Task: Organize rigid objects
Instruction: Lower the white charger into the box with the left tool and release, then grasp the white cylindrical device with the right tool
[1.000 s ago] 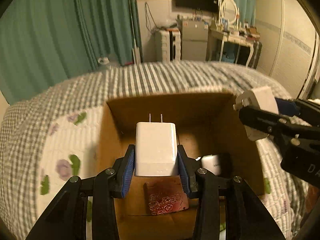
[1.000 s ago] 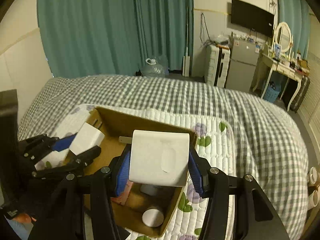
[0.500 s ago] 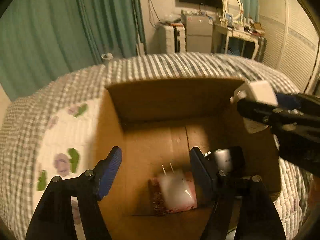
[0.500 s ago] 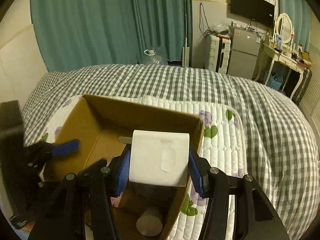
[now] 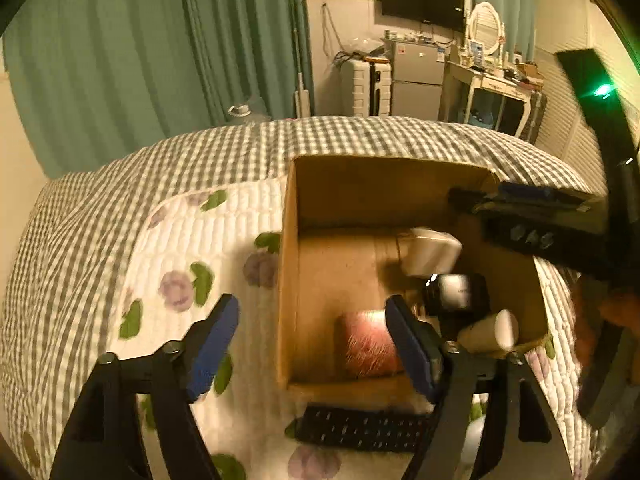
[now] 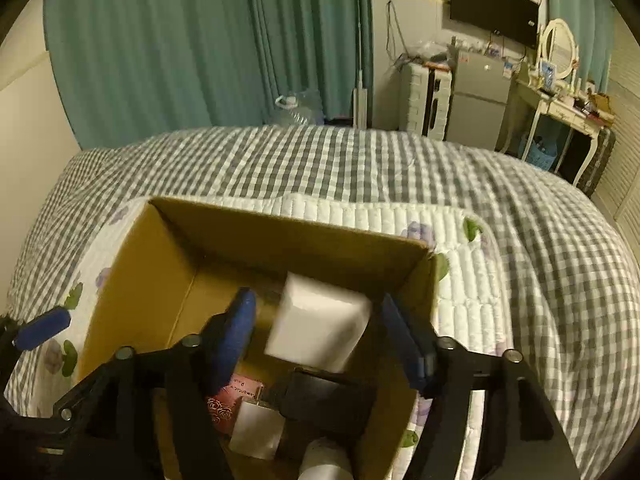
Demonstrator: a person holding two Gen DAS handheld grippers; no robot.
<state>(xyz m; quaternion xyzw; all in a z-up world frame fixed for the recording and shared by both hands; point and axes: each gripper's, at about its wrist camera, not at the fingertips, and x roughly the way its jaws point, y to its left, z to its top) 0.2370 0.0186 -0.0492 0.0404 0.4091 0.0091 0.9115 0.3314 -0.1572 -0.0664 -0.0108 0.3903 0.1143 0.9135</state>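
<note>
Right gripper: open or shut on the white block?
Open. The right gripper fingers stand spread, and the white block sits tilted between them, touching neither, over the cardboard box.

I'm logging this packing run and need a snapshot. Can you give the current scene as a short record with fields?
surface: bed with checked cover and floral quilt
container: open cardboard box on the quilt
left gripper: jaws open, holding nothing
right gripper: jaws open, over the box
white block: between the right jaws, blurred, untouched by them
box contents: rose-print red item, small white charger, black item, white cylinder
outside box: black keyboard-like item

A motion-blurred white block (image 6: pixel 318 330) hides the cardboard box (image 6: pixel 132 280) floor.
</note>
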